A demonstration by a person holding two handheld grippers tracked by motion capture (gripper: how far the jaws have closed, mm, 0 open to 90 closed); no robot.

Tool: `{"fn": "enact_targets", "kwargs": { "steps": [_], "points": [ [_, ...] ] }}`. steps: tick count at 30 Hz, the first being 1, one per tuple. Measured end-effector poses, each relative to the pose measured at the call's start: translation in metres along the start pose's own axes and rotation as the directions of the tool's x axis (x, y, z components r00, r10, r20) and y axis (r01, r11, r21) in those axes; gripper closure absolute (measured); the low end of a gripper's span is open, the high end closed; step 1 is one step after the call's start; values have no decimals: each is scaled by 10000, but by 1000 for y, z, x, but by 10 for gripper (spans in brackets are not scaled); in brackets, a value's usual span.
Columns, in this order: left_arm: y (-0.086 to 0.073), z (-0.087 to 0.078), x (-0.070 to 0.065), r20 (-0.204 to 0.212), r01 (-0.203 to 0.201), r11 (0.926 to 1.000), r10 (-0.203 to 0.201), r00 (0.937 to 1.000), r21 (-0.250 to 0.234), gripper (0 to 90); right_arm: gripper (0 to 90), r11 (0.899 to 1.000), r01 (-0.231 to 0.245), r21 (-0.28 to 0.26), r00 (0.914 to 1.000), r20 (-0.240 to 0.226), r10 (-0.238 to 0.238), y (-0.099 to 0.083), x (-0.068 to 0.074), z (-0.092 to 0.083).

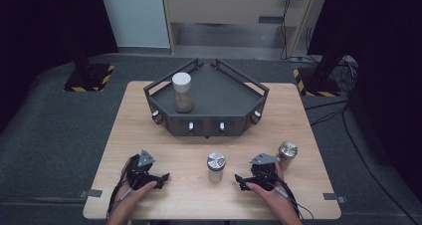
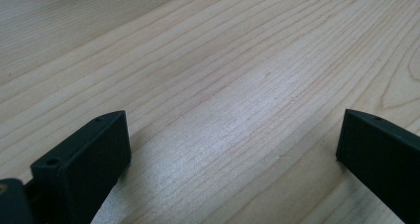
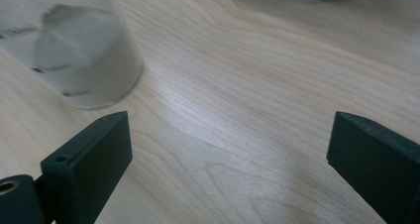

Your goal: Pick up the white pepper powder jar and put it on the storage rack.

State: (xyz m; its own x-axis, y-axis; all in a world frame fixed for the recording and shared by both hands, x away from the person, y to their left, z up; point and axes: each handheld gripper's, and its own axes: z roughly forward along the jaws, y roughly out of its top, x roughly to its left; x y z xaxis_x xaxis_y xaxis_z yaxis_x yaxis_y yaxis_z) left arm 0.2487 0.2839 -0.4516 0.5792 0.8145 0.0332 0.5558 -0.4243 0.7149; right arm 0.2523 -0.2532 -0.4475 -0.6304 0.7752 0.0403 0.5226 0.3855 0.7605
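The silver-lidded jar [image 1: 216,167] stands upright on the wooden surface [image 1: 164,140] between both grippers, nearer the right gripper [image 1: 242,181], just left of its open, empty jaws. The left gripper [image 1: 162,177] also gapes empty. Three jars in all: a copper-lidded jar [image 1: 287,154] and a white-capped jar [image 1: 182,92] on the one dark tray [image 1: 224,98].

Dim surroundings, evenly lit table [image 1: 149,105] — soft sheen on wood, close-up jar [image 3: 79,50] blurred.
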Motion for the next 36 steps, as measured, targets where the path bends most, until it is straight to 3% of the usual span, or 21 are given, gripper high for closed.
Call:
{"fn": "enact_targets", "kwargs": {
  "steps": [3,15,25,36],
  "points": [
    [0,0,0,-5,3,10000,-3,10000,-1,0,35,9990,438,-123,9989,-159,-440,7,8,-8],
    [0,0,0,-3,-1,10000,1,10000,2,0,58,9930,1175,-149,9907,-676,-1182,27,23,-15],
    [0,0,0,-3,-2,10000,2,10000,4,0,57,9924,1203,-246,9891,-830,-1219,36,29,-11],
    [0,0,0,-2,-1,10000,1,10000,3,0,57,9896,1411,-262,9827,-1173,-1433,44,40,4]
  ]
}}
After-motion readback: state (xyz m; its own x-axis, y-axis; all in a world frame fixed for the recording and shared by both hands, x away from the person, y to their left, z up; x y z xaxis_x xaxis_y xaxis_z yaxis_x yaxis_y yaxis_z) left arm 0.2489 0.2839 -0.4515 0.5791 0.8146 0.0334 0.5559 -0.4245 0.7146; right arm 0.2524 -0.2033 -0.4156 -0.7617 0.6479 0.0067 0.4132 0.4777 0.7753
